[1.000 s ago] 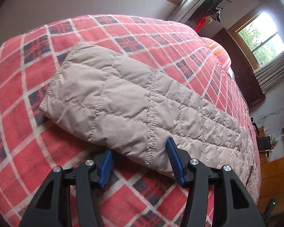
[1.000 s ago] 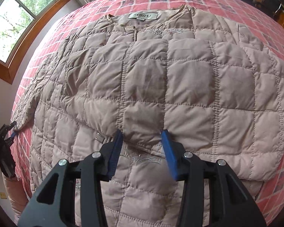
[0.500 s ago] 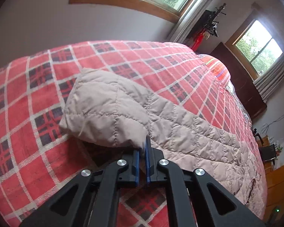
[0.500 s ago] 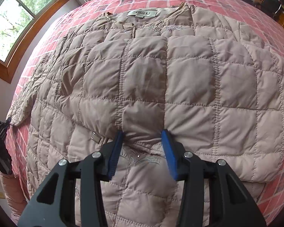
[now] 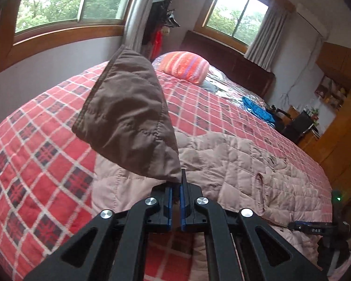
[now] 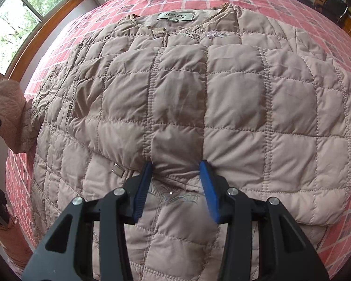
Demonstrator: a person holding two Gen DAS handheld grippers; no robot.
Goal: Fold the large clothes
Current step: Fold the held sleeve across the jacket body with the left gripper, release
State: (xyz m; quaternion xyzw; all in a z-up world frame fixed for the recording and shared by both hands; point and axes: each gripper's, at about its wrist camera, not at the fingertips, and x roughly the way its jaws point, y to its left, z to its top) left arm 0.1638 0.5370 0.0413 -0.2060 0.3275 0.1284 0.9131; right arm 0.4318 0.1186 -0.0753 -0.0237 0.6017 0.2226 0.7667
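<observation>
Jacket (image 6: 222,107) first: a beige quilted one, spread flat on the bed (image 6: 264,2), which wears a red plaid cover; the collar with its label (image 6: 176,16) lies at the far end from our right gripper (image 6: 176,185). That gripper hovers low over the jacket's middle with its blue pads (image 6: 141,189) set wide — they straddle a folded edge of quilting, though we cannot tell whether they touch it. Our left gripper (image 5: 175,207) has its pads pressed nearly together on the end of a sleeve (image 5: 131,119), and the sleeve stands lifted off the bed, its darker inner side turned toward the camera. From the right wrist view, the same raised sleeve shows at the far left edge, above the bed's side. Beyond the jacket — toward the headboard — we see a striped orange pillow (image 5: 183,66) and some blue cloth (image 5: 257,111) on the cover. Two windows (image 5: 234,21) look out on green trees.
</observation>
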